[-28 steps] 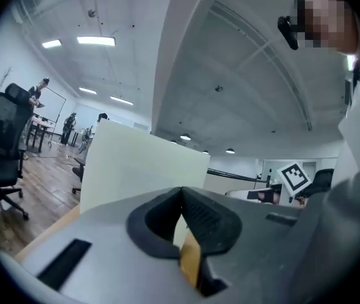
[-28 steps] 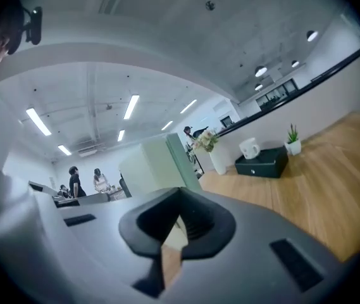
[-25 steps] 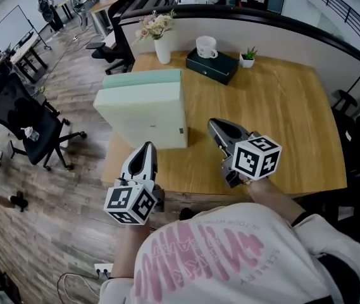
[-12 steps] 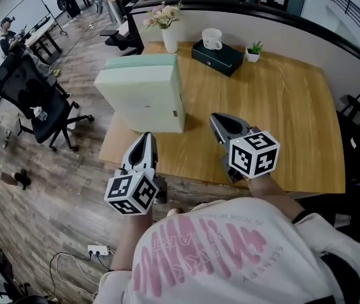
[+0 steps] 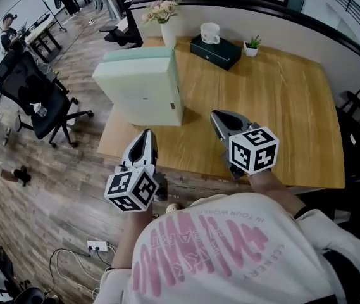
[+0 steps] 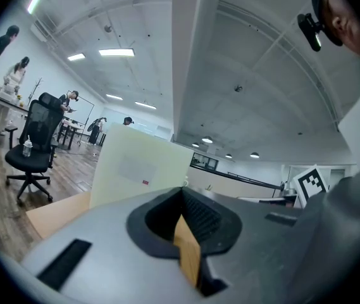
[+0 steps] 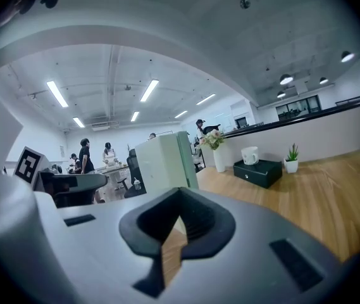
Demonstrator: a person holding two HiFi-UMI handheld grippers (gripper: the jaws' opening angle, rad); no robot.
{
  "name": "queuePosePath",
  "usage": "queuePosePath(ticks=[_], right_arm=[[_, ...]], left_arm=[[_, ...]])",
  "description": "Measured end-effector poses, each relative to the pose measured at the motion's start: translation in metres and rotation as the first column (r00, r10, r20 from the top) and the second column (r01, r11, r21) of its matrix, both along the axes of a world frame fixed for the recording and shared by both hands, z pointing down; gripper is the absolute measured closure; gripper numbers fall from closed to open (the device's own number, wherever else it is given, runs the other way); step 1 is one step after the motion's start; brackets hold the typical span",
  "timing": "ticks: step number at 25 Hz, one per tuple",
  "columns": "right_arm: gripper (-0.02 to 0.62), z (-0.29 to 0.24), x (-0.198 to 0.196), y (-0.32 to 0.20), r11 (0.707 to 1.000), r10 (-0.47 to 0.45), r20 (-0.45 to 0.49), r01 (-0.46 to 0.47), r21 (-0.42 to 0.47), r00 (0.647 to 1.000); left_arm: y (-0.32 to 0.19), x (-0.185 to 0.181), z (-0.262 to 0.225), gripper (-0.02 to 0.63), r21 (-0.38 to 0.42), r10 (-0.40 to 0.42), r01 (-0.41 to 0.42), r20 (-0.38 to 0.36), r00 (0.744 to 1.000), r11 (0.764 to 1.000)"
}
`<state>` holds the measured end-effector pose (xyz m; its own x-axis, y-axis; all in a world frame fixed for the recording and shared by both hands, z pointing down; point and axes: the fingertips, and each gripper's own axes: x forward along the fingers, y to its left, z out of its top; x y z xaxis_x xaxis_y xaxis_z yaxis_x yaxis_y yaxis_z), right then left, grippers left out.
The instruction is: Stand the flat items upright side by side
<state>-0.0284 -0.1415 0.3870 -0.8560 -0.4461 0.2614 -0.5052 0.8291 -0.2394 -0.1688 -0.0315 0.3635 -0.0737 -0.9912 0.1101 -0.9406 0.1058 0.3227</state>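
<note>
Left gripper (image 5: 145, 135) and right gripper (image 5: 217, 117) were both closed, holding nothing. The pale green slabs (image 5: 143, 90) seemed light, bulky, perhaps soft; better gripped at edges.

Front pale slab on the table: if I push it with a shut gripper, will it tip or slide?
The pale slab stands upright, tall for its base, so a high push would probably tip it toward the mint slab close behind. It looks like foam: likely light, slightly squashy. Its matte face probably isn't slippery.
</note>
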Motion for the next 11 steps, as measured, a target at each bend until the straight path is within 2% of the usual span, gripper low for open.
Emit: queuePosePath(ticks=[5, 11], right_arm=[[0.598, 0.004, -0.001, -0.002, 1.000, 0.015, -0.023, -0.015, 0.003, 1.000], [0.598, 0.011, -0.015, 0.001, 0.999, 0.036, -0.042, -0.037, -0.003, 0.998]], left_arm=[[0.000, -0.004, -0.001, 0.604, 0.002, 0.007, -0.007, 0.005, 1.000, 1.000], [0.005, -0.025, 0.003, 0.604, 0.002, 0.013, -0.013, -0.007, 1.000, 1.000]])
